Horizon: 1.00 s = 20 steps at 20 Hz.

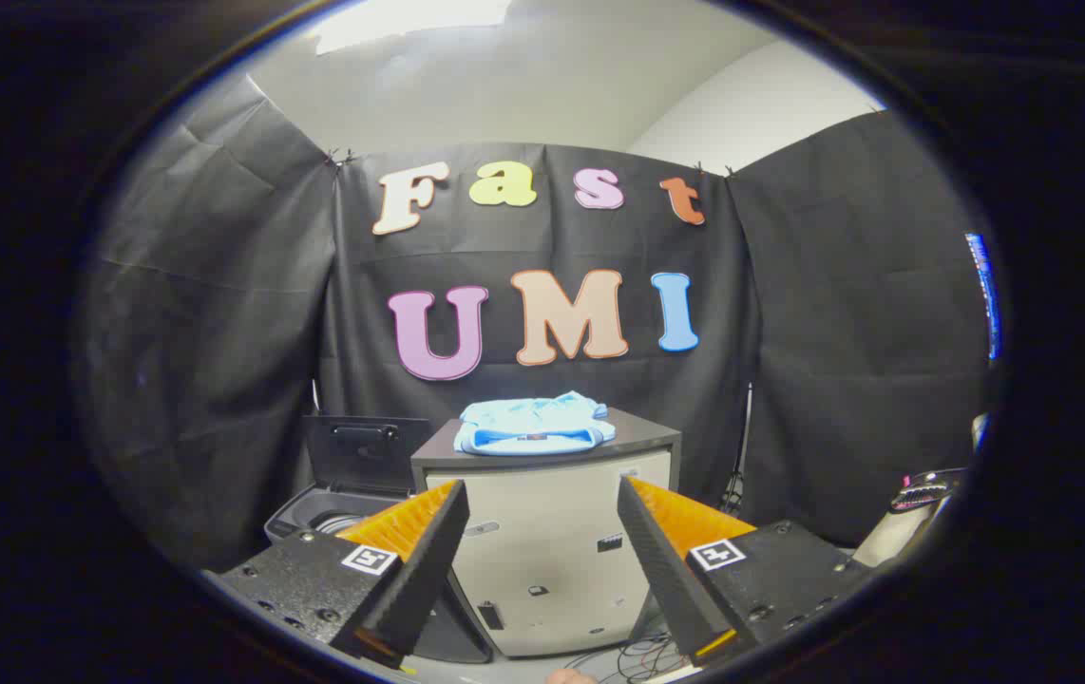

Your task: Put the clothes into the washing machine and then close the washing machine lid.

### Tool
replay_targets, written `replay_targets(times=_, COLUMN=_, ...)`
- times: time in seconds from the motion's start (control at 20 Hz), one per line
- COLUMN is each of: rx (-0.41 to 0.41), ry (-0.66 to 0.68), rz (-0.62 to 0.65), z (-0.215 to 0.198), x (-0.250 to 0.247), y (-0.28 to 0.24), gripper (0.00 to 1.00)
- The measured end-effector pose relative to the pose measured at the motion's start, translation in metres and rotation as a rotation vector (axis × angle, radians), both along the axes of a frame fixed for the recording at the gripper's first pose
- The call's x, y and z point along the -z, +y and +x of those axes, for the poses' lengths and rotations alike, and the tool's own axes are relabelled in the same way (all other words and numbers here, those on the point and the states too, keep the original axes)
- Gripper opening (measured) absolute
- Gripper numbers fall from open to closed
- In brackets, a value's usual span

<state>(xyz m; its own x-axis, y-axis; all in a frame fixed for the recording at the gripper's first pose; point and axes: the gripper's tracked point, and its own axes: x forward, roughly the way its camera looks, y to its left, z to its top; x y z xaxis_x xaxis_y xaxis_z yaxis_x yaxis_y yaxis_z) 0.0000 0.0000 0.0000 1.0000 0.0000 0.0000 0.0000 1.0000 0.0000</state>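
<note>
A folded light blue garment (534, 425) lies on top of a pale cabinet (550, 560) with a dark top, well beyond my fingers. To the cabinet's left stands the washing machine (329, 520), its dark lid (364, 454) raised upright and the drum opening partly hidden behind my left finger. My gripper (542, 499) is open, nothing between its fingers, aimed at the cabinet's front from some distance.
Black cloth walls close the booth at the back and both sides. Cables (637, 655) lie on the floor at the cabinet's foot. Some equipment with a dark handle (923, 494) stands at the far right.
</note>
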Motion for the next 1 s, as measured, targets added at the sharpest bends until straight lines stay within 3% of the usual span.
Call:
replay_targets(times=0.35, rx=0.065, ry=-0.034, rz=0.066, z=0.013, x=0.006, y=-0.011, gripper=0.96)
replay_targets(times=0.5, rx=0.056, ry=0.008, rz=0.061, z=0.017, x=0.019, y=-0.009, gripper=0.96)
replay_targets(times=0.7, rx=0.062, ry=-0.051, rz=0.036, z=0.021, x=0.002, y=-0.003, gripper=0.96)
replay_targets(times=1.0, rx=0.0, ry=-0.023, rz=-0.044, z=0.05, x=-0.006, y=0.021, gripper=0.96)
